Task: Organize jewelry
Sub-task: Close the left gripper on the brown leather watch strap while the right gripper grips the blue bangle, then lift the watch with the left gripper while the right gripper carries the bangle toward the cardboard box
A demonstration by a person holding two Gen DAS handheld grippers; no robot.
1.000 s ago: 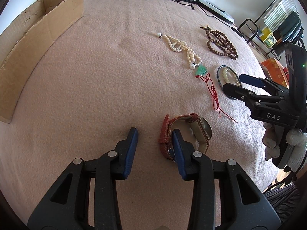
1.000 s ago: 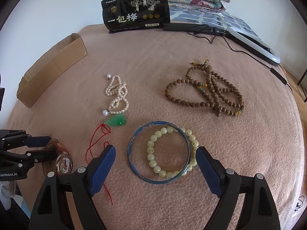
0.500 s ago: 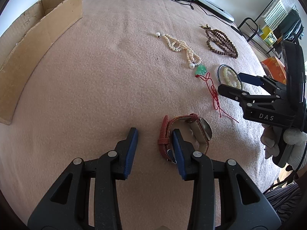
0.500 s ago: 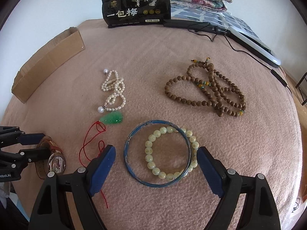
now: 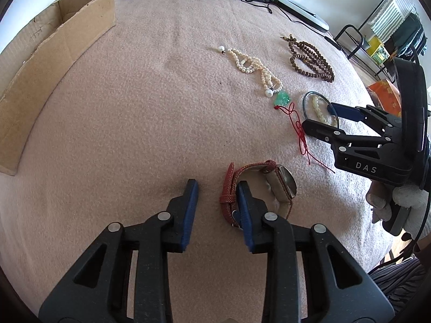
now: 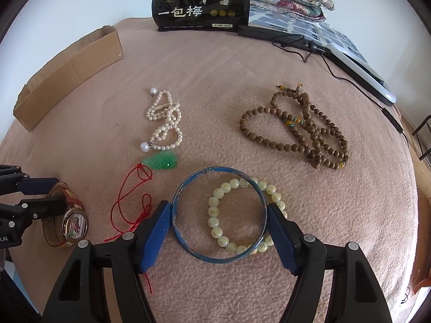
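On the pink blanket [image 6: 269, 62], the right gripper [image 6: 218, 216] straddles the blue bangle [image 6: 188, 245], which lies flat; its jaws have just been closing and now stand at the ring's two sides, though whether the pads press it is hard to tell. A pale bead bracelet [image 6: 214, 216] lies partly under the bangle's far rim. The left gripper [image 5: 216, 207] has also just been narrowing, one jaw inside the loop of the red-strapped watch [image 5: 285, 185], jaws still apart with the strap between them. That watch rests on its side, dial turned rightward; its buckle end is hidden behind the finger.
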